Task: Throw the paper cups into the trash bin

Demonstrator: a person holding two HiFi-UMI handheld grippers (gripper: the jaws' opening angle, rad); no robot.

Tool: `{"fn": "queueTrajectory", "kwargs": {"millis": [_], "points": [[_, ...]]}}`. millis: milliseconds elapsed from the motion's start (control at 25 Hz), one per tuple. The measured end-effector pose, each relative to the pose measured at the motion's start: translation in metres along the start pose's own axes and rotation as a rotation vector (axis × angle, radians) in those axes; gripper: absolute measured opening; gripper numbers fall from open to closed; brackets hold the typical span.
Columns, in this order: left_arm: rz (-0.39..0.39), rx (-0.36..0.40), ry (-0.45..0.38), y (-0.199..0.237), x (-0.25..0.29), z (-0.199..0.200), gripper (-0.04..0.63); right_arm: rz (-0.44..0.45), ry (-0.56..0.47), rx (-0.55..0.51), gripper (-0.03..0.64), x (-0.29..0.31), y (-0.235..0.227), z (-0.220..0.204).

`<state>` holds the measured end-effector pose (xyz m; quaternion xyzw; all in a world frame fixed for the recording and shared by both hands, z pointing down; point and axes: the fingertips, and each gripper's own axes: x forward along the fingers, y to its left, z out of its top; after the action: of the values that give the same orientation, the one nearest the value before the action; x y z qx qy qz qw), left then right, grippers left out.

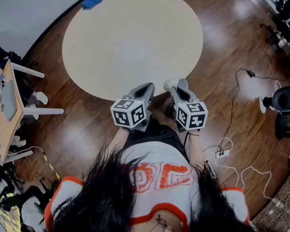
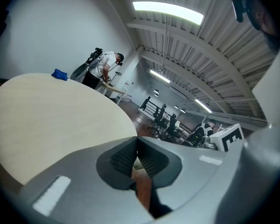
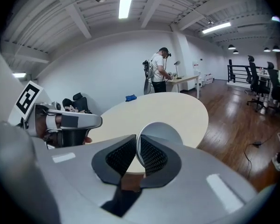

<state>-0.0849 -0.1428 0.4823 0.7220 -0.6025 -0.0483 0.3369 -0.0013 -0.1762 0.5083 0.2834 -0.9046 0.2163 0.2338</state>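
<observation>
One paper cup [image 1: 170,84] is in sight, and it is off the tabletop [image 1: 130,37]. It hangs in the right claw [image 1: 181,88] just at the near edge, toward the right. The right gripper view shows why it stays put: the two pads are pinched on the cup's thin wall at the rim, one inside and one outside, so the cup tilts with its open mouth [image 3: 161,132] facing back along the claw [image 3: 137,156]. A rim pinch like this probably suits a drop, since parting the jaws would free the cup at once.

The left claw [image 1: 143,90] is closed on nothing, its pads [image 2: 126,157] meeting with only wood floor showing below them. It is held beside the right one, seemingly just out of the way.

A blue cloth [image 1: 92,2] lies at the far left edge. No trash bin shows in any view, so the carry to it is likely the step in hand.
</observation>
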Motion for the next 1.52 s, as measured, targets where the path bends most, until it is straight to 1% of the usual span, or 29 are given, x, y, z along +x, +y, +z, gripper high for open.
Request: {"fn": "queueTrajectory", "kwargs": {"millis": [160,360,640,880,960,1080,1280,1400,1520], "points": [[0.021,0.019,0.013,-0.006,-0.016,-0.012,0.0,0.031,-0.013,0.011,0.032,-0.008,0.014,-0.007],[0.038,0.04,0.014,-0.005,-0.031,-0.013,0.0,0.068,-0.031,0.009,0.032,-0.01,0.036,-0.007],[0.006,0.065,0.01,-0.003,-0.035,-0.004,0.0,0.077,-0.042,-0.011,0.032,-0.012,0.06,-0.003],[-0.043,0.132,0.028,-0.006,-0.049,-0.001,0.0,0.051,-0.043,0.0,0.032,-0.008,0.08,-0.005],[-0.063,0.144,0.045,-0.005,-0.057,-0.003,0.0,0.04,-0.041,0.0,0.032,-0.007,0.088,-0.007],[-0.089,0.142,0.077,0.003,-0.071,-0.01,0.0,0.018,-0.035,0.01,0.032,-0.004,0.101,-0.014],[-0.125,0.132,0.107,0.021,-0.094,-0.015,0.005,-0.036,-0.028,0.032,0.032,0.0,0.123,-0.026],[-0.172,0.115,0.132,0.024,-0.104,-0.02,0.014,-0.076,-0.013,0.041,0.032,-0.003,0.134,-0.037],[-0.227,0.114,0.153,0.019,-0.107,-0.029,0.027,-0.127,0.0,0.059,0.032,-0.014,0.137,-0.05]]}}
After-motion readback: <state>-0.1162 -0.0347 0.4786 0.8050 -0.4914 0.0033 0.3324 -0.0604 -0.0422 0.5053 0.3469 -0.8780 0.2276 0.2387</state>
